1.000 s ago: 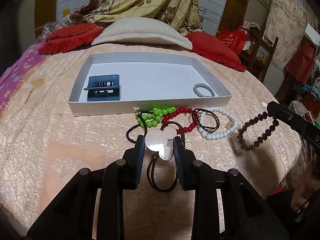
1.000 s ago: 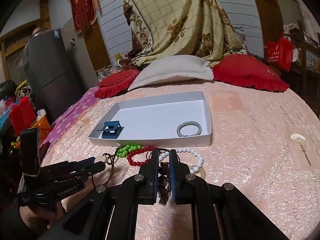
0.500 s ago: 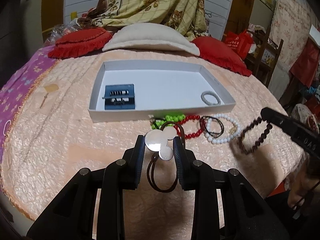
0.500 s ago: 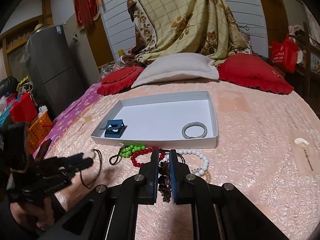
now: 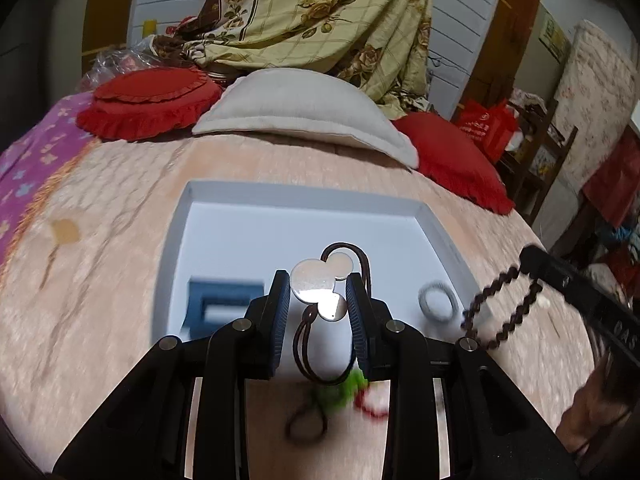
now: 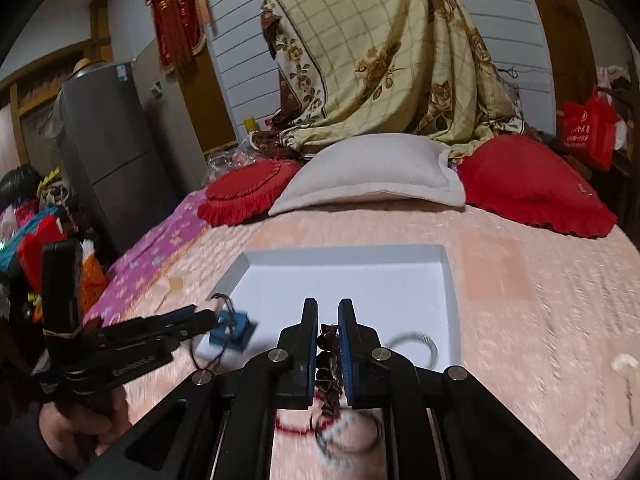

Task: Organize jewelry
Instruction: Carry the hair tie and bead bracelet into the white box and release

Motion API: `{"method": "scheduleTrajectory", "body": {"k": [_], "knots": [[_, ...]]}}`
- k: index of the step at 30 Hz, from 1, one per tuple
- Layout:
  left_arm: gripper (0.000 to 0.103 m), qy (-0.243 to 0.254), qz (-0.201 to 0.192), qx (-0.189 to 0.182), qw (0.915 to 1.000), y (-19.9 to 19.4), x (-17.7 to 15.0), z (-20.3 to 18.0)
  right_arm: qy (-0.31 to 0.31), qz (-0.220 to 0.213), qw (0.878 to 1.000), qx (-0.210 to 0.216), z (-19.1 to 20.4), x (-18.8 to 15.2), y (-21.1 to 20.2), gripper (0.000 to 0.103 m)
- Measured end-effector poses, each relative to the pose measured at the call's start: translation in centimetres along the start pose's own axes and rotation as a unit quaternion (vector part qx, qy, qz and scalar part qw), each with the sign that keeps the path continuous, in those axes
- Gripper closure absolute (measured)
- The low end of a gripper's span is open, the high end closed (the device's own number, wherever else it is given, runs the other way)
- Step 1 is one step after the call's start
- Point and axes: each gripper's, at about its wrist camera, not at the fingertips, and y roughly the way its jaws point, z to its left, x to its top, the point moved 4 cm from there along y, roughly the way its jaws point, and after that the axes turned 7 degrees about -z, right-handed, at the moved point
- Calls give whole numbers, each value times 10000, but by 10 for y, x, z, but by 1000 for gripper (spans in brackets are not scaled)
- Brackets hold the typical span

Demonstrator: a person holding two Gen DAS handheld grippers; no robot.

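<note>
My left gripper (image 5: pixel 319 282) is shut on a brown hair tie with a silver mouse-shaped charm (image 5: pixel 319 288) and holds it above the white tray (image 5: pixel 304 196). My right gripper (image 6: pixel 328 312) is shut on a dark brown bead bracelet (image 6: pixel 329 364), which hangs from it in the left wrist view (image 5: pixel 500 308) over the tray's right side. In the tray lie a blue hair clip (image 5: pixel 224 300) and a grey ring-shaped hair tie (image 5: pixel 438 303). Green beads (image 5: pixel 348 388), red beads (image 5: pixel 374 404) and a dark hair tie (image 5: pixel 306 424) lie on the bed before the tray.
The tray sits on a peach bedspread (image 5: pixel 100 240). Red cushions (image 5: pixel 148 100) and a grey pillow (image 5: pixel 304 112) lie at the back. A small white object (image 6: pixel 624 364) lies on the bed at the right. The left gripper shows in the right wrist view (image 6: pixel 208 320).
Both grippers have lifted with their items and moved forward over the tray. The remaining beads now lie beneath and behind the fingers.
</note>
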Motion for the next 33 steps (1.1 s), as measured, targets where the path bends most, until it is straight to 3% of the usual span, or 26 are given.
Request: {"method": "scheduleTrajectory", "body": {"k": [5, 10, 13, 18, 24, 26, 29, 33], "knots": [[76, -83, 250, 88, 9996, 49, 1, 3, 275, 240, 9993, 50, -12, -1, 49, 94], [76, -58, 384, 333, 9987, 71, -7, 10, 435, 349, 9982, 198, -14, 0, 86, 94], [76, -87, 516, 383, 9979, 79, -11, 16, 584, 583, 9966, 11, -29, -2, 113, 94], [76, 70, 563, 480, 9972, 83, -17, 13, 825, 940, 9917, -302, -55, -17, 134, 94], [71, 206, 542, 520, 9970, 84, -19, 8, 1002, 992, 9893, -381, -70, -23, 135, 93], [65, 201, 534, 525, 9970, 84, -18, 9, 1080, 980, 9886, -366, -72, -24, 134, 90], [58, 132, 487, 514, 9974, 82, -16, 11, 1136, 894, 9888, -359, -73, -24, 128, 71], [58, 76, 443, 494, 9978, 80, -13, 14, 1115, 795, 9901, -305, -72, -21, 121, 68]]}}
